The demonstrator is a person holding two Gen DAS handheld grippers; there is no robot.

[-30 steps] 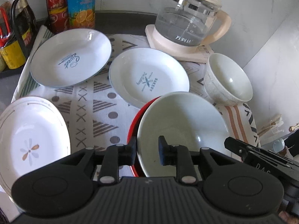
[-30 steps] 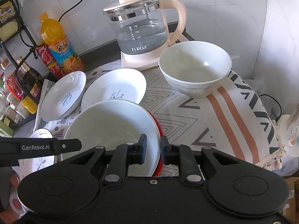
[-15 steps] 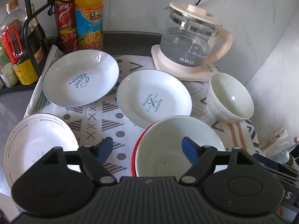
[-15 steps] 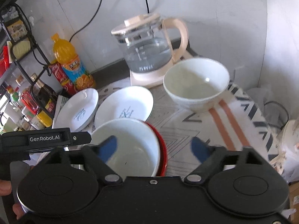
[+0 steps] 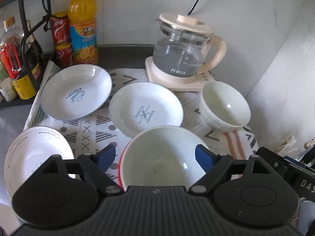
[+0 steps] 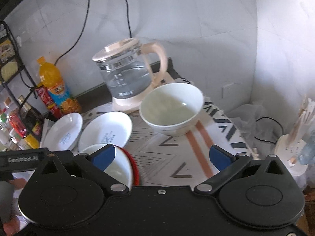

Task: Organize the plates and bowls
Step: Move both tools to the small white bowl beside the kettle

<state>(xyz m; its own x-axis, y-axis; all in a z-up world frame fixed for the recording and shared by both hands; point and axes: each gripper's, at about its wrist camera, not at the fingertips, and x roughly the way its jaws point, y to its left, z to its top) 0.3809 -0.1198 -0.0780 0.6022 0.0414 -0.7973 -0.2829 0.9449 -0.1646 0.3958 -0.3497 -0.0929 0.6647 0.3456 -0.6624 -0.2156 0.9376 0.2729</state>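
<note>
A white bowl [image 5: 159, 157] rests nested in a red bowl [image 5: 120, 167] on the patterned cloth [image 5: 94, 135]. My left gripper [image 5: 155, 156] hovers over it, its jaws opening wide and its pads clear of the rim. Two white plates with blue print [image 5: 76, 92] [image 5: 146, 108] lie behind, and a third plate [image 5: 33, 155] lies at the near left. A deeper white bowl [image 5: 224, 107] [image 6: 171, 108] stands at the right. My right gripper [image 6: 161, 155] is above the cloth with its jaws opening and nothing between them; the nested bowls [image 6: 120, 165] sit by its left finger.
A glass kettle [image 5: 183, 51] on its cream base stands at the back by the wall. An orange drink bottle [image 5: 83, 23], red cans [image 5: 60, 39] and a black rack of bottles [image 5: 21, 49] crowd the back left. A white device [image 6: 291, 153] sits off the cloth's right edge.
Both grippers let go of the white bowl's rim, opened wide, and drew up and back. The white bowl now rests in the red one.
</note>
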